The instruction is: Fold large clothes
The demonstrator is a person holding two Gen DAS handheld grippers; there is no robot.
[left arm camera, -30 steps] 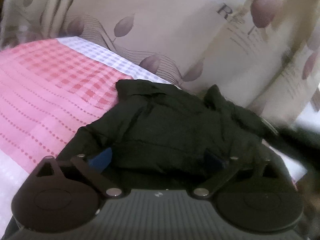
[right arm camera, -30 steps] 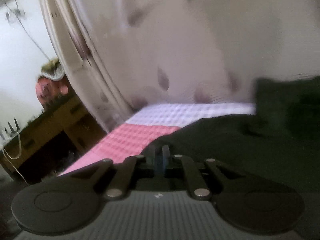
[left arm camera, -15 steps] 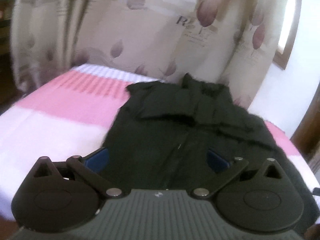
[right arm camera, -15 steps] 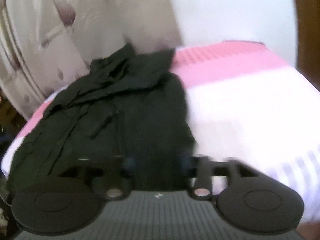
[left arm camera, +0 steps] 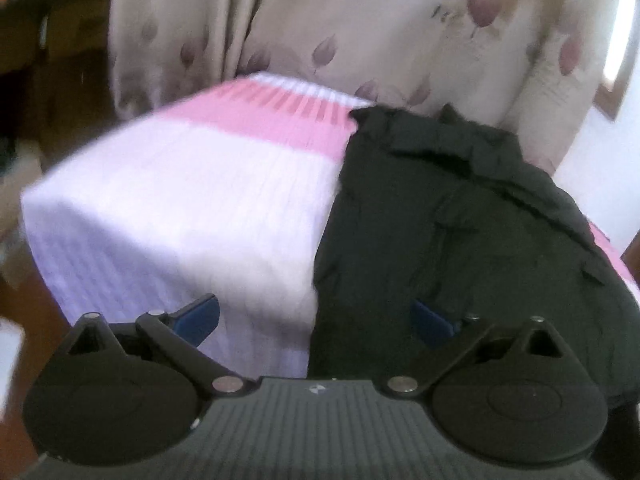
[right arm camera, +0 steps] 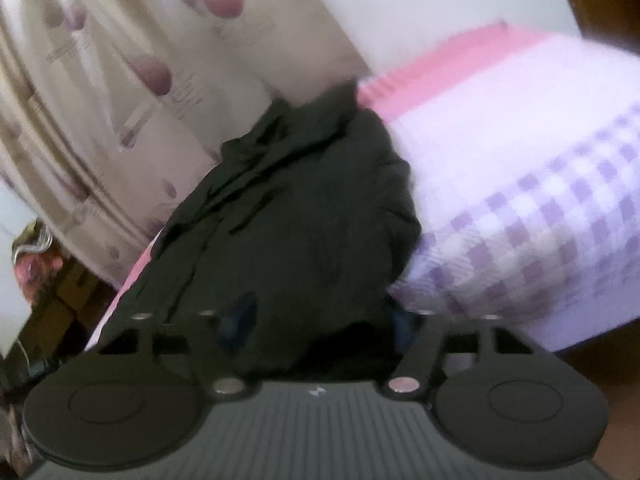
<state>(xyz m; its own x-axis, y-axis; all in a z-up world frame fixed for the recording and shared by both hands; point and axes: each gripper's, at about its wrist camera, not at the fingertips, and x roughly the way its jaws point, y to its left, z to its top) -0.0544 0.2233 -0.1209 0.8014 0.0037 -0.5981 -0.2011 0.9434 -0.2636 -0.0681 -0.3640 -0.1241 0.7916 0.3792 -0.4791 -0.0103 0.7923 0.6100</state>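
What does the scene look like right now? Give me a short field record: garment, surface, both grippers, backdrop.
garment: black zip-front jacket, lying spread, rumpled at the collar end
surface: pink, white and lilac checked bed cover; jacket on it
left gripper: open, holding nothing, straddling the jacket's edge
right gripper: open, holding nothing, over the jacket's near end
backdrop: beige curtain with mauve leaf print

One black jacket (left arm camera: 472, 232) lies on one bed, which wears one pink, white and lilac checked cover (left arm camera: 192, 200). One beige curtain (left arm camera: 328, 28) printed with mauve leaf shapes hangs behind the bed. Two grippers are in view: the left gripper (left arm camera: 316, 316) with two blue-padded fingers spread wide, and the right gripper (right arm camera: 320, 320) with two blue fingers apart, blurred. One wooden cabinet (right arm camera: 56, 304) stands in the right wrist view's far left corner.
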